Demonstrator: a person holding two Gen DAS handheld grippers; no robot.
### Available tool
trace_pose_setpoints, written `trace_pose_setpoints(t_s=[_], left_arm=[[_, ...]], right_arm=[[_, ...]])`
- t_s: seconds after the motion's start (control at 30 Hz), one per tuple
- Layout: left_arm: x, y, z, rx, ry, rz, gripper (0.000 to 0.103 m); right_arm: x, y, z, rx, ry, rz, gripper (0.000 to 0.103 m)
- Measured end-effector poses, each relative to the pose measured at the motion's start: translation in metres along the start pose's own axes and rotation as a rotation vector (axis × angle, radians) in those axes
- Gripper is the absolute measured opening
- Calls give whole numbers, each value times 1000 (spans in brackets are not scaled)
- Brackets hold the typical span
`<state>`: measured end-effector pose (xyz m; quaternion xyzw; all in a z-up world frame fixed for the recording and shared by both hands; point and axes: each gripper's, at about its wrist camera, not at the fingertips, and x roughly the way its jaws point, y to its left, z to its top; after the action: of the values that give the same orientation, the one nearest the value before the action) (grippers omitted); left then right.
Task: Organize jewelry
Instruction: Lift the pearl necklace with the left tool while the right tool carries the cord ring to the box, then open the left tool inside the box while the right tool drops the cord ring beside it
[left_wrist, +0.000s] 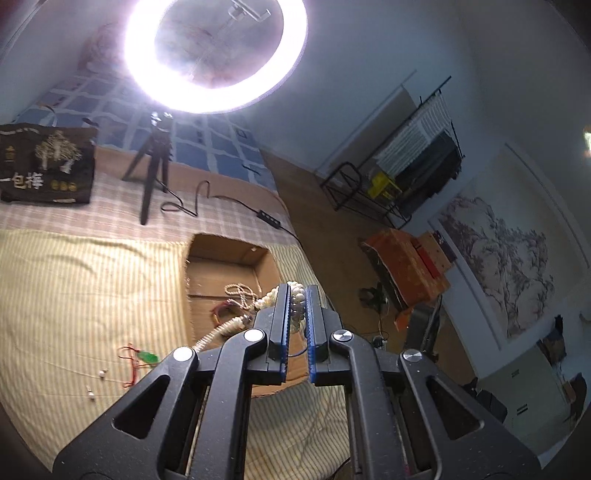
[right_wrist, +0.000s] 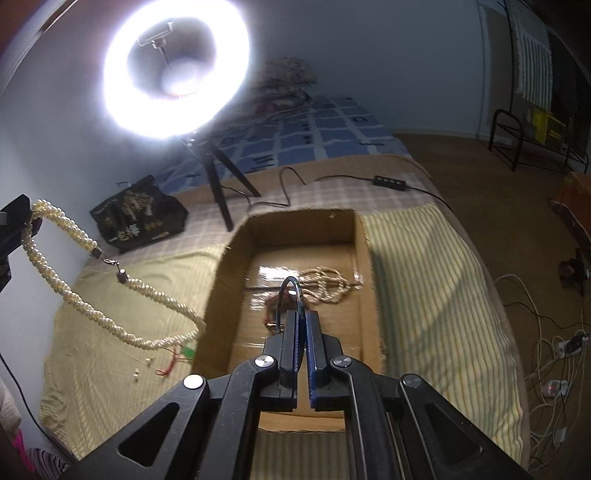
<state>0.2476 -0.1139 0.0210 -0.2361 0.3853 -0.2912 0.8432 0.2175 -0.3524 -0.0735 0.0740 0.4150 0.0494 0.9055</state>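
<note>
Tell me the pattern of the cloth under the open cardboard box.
Thin yellow-and-white stripes, clearest in the right wrist view.

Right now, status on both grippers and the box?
Left gripper shut on pearl necklace, hanging beside cardboard box. Right gripper shut on dark bangle over the box. Path clear; beaded strand inside.

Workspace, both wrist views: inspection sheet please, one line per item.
Surface: bed with striped yellow cloth over checked sheet.
Job's things: open cardboard box holding a beaded chain; green pendant on red cord and small earrings on the cloth.
Clutter: dark printed bag.
Grippers: left gripper shut on pearl necklace, which hangs in a loop; right gripper shut on dark bangle over the box.
Cables: black lead with inline switch; white cords on floor.
Surroundings: ring light on tripod, metal rack, wall painting.
</note>
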Motion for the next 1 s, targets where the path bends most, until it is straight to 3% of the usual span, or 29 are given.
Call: trace_pose_setpoints(t_s=[0.43, 1.0], left_arm=[[38, -1, -15, 3, 74, 27, 5], [79, 32, -37, -13, 182, 145, 5]], right_arm=[[18, -20, -10, 3, 54, -48, 1], [42, -34, -21, 19, 120, -84, 1]])
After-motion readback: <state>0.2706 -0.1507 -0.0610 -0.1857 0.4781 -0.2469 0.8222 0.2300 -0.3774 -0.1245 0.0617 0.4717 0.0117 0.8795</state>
